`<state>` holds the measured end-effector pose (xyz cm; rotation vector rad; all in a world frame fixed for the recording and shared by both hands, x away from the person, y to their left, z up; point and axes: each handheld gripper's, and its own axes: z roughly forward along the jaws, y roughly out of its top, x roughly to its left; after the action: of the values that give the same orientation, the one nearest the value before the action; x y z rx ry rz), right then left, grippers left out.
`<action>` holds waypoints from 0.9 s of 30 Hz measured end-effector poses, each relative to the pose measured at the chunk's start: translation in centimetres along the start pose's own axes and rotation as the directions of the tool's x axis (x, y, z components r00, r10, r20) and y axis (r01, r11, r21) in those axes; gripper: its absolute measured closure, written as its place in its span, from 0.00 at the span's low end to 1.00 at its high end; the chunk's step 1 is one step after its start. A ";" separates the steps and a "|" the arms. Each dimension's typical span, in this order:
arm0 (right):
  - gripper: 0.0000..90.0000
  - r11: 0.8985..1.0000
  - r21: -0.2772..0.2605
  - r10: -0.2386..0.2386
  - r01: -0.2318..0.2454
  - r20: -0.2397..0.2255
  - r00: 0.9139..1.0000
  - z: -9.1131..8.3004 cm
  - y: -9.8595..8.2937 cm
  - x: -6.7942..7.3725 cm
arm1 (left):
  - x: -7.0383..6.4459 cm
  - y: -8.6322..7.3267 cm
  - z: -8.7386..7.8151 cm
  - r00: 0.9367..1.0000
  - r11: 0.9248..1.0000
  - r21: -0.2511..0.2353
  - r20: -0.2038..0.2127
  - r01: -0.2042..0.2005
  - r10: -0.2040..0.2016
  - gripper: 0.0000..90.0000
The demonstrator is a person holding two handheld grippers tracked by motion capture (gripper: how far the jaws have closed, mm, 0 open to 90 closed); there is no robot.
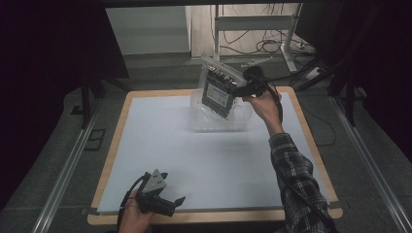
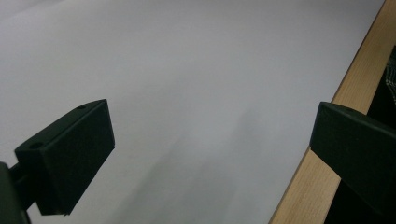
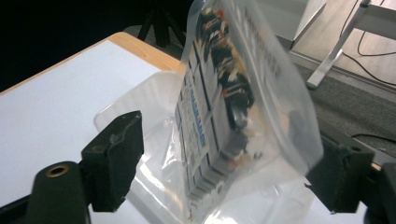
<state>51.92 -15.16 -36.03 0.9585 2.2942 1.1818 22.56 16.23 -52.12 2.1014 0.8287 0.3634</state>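
A: What's the room like?
B: Dim. A white-topped bench (image 1: 204, 160) with a pale wood rim stands on grey carpet (image 1: 369, 165).
A: And behind it?
B: A white-framed desk (image 1: 252, 24), cables (image 1: 272, 46) tangled on the floor beneath. Dark curtains (image 1: 43, 73) hang on both sides, and metal rails (image 1: 65, 174) run along the floor.

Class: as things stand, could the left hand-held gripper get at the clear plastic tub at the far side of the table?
Probably yes. The left hand-held gripper is open at the near edge, with bare white tabletop between it and the tub; the right hand-held gripper's bag hangs over it.
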 end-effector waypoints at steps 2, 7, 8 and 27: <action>0.20 1.000 0.004 -0.004 0.004 -0.009 1.000 -0.3 -0.3 0.0 | 0.0 0.0 0.0 1.000 1.000 0.000 -0.001 0.001 -0.001 0.00; 0.16 1.000 0.001 -0.009 0.009 -0.024 1.000 -1.4 -1.2 0.1 | 0.0 0.0 0.0 1.000 1.000 0.001 -0.005 0.001 -0.001 0.00; 0.15 1.000 -0.001 -0.011 0.011 -0.027 1.000 -1.6 -1.4 0.1 | 0.0 0.0 0.0 1.000 1.000 0.002 -0.005 -0.001 0.001 0.00; 0.07 0.999 0.000 -0.047 0.047 -0.056 0.997 -5.9 -5.1 2.1 | -0.2 0.1 0.0 1.000 1.000 0.003 -0.006 -0.002 0.002 0.00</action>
<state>44.94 -18.99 -36.90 0.8779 2.3482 1.2022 22.46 16.06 -52.08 2.1049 0.8314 0.3693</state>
